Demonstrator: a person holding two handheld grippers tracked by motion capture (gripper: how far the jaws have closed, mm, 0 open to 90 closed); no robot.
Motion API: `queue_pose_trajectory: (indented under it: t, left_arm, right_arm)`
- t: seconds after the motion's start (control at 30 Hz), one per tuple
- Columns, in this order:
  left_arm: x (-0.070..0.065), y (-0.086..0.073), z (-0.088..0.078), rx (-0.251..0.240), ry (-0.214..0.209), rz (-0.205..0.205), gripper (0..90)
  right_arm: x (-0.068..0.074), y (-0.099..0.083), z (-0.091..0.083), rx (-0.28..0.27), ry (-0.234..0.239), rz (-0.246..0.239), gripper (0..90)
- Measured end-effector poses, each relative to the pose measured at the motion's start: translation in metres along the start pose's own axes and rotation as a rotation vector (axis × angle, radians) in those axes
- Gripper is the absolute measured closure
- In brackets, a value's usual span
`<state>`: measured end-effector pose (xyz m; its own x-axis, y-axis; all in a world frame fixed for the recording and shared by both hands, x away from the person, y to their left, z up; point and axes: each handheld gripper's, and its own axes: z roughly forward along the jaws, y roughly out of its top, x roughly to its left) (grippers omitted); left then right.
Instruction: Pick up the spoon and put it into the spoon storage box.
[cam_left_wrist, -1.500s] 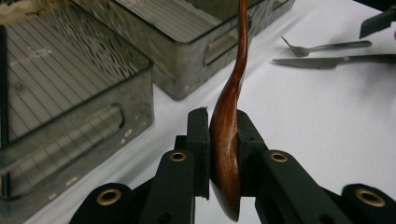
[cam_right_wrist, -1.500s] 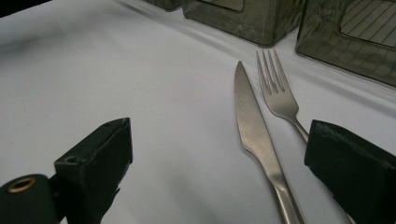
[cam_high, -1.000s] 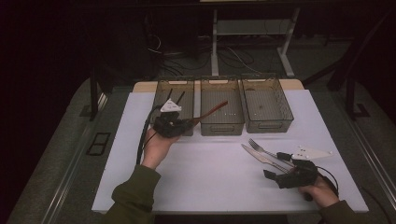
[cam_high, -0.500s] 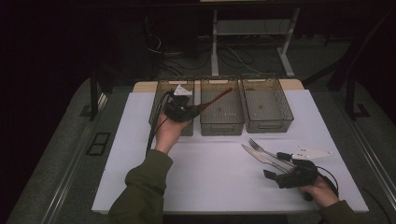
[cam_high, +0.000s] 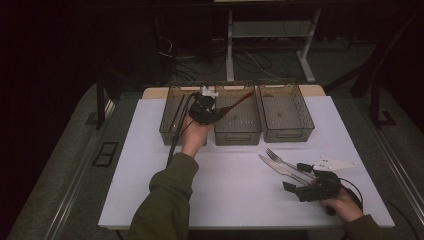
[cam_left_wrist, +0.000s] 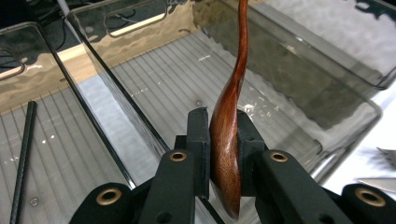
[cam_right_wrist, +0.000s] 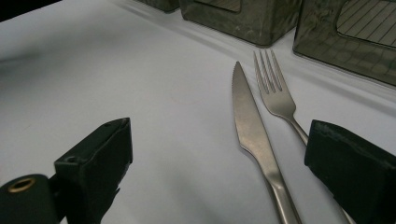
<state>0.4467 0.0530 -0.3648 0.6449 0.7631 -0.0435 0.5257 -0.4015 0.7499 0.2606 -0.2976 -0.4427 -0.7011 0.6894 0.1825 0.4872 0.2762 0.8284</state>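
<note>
Nearest the table's front edge, at the right: right tongs (cam_high: 299, 176) resting low on the white table (cam_high: 235, 200), jaws spread wide, nothing between them. Just ahead of those jaws, flat on the white surface: a steel knife (cam_right_wrist: 252, 132) with serrated edge, and a fork (cam_right_wrist: 276, 92) beside it, tines toward the bins, the two lying close and roughly parallel. In the right gripper view, fork handle passing by the right-hand jaw, knife handle running down between the two jaws, neither touched as far as can be told.

Farther in, at the left: a green sleeve (cam_high: 162, 200) reaching forward, left tongs (cam_high: 212, 112) raised over the row of bins. Pinched between their black pads: the bowl of a dark wooden spoon (cam_left_wrist: 227, 140), bowl edge-on, pads pressed on both faces, handle stretching away from the jaws. From the high view, handle slanting over the middle bin (cam_high: 238, 134).

Farthest back: three clear grey bins side by side. Left bin (cam_high: 169, 125) holding a thin dark rod (cam_left_wrist: 22, 158) on its ribbed floor. Right bin (cam_high: 290, 131) standing just beside the middle one.
</note>
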Motion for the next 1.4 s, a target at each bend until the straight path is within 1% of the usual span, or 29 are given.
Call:
queue_pose_trajectory:
  t: [0.03,0.27,0.33,0.37,0.4,0.53,0.63,0.73,0.77,0.8,0.87,0.9,0.97,1.03,1.17,1.2,1.27,1.37,1.4]
  left_arm:
    - [-0.001,0.000,0.002,-0.003,0.001,-0.006,79.6]
    - [-0.004,-0.002,0.016,0.046,0.006,-0.015,79.5]
    - [-0.005,-0.003,0.019,0.066,0.003,-0.003,79.5]
    - [-0.006,-0.003,0.020,0.068,0.003,-0.005,79.5]
    - [-0.007,-0.003,0.021,0.077,0.004,0.004,79.5]
    - [-0.009,-0.005,0.025,0.098,-0.002,-0.007,79.4]
    - [-0.010,-0.006,0.027,0.110,-0.003,0.000,79.4]
    - [-0.011,-0.006,0.028,0.107,-0.008,-0.003,79.1]
    - [-0.011,-0.006,0.028,0.104,-0.014,-0.005,77.4]
    - [-0.011,-0.006,0.027,0.103,-0.017,0.003,74.5]
    - [-0.011,-0.005,0.026,0.098,-0.024,0.008,71.9]
    - [-0.012,-0.004,0.026,0.090,-0.035,0.009,70.1]
    - [-0.012,-0.003,0.024,0.084,-0.039,0.021,68.3]
    - [-0.013,-0.003,0.022,0.070,-0.047,0.019,66.5]
    - [-0.013,-0.001,0.016,0.039,-0.066,0.033,63.1]
    - [-0.014,-0.001,0.015,0.027,-0.077,0.028,62.2]
    - [-0.014,-0.001,0.011,0.020,-0.102,0.038,59.2]
    - [-0.014,-0.001,0.005,0.015,-0.131,0.063,55.9]
    - [-0.015,-0.002,0.003,0.003,-0.146,0.057,55.3]
  right_arm:
    - [0.000,0.000,0.000,-0.001,0.000,0.000,7.0]
    - [0.000,0.000,-0.001,-0.002,0.001,-0.001,7.0]
    - [0.000,0.000,-0.001,-0.002,0.002,0.000,7.0]
    - [0.000,0.000,-0.001,-0.003,0.003,-0.001,7.0]
    - [0.000,0.000,-0.001,-0.003,0.003,-0.001,7.0]
    - [-0.001,0.000,-0.001,-0.004,0.003,0.000,7.0]
    - [-0.001,0.000,-0.001,-0.004,0.004,-0.001,7.0]
    - [-0.001,0.000,-0.001,-0.004,0.003,-0.001,7.0]
    - [-0.001,0.000,-0.001,-0.004,0.003,0.000,7.0]
    - [-0.001,0.000,-0.001,-0.004,0.004,0.000,7.0]
    - [-0.001,0.000,-0.001,-0.003,0.003,0.000,7.0]
    - [-0.001,0.000,-0.001,-0.003,0.003,0.000,7.0]
    - [-0.001,0.000,-0.001,-0.002,0.004,-0.001,7.0]
    - [-0.001,0.000,-0.001,-0.002,0.005,0.000,7.0]
    - [-0.001,0.000,-0.001,-0.001,0.003,0.001,7.0]
    - [-0.001,0.000,-0.001,-0.002,0.004,0.001,7.0]
    - [-0.001,0.000,0.000,-0.001,0.004,0.002,7.0]
    - [-0.002,0.000,0.000,-0.001,0.005,0.004,7.0]
    - [-0.002,0.000,0.000,-0.001,0.005,0.003,7.0]
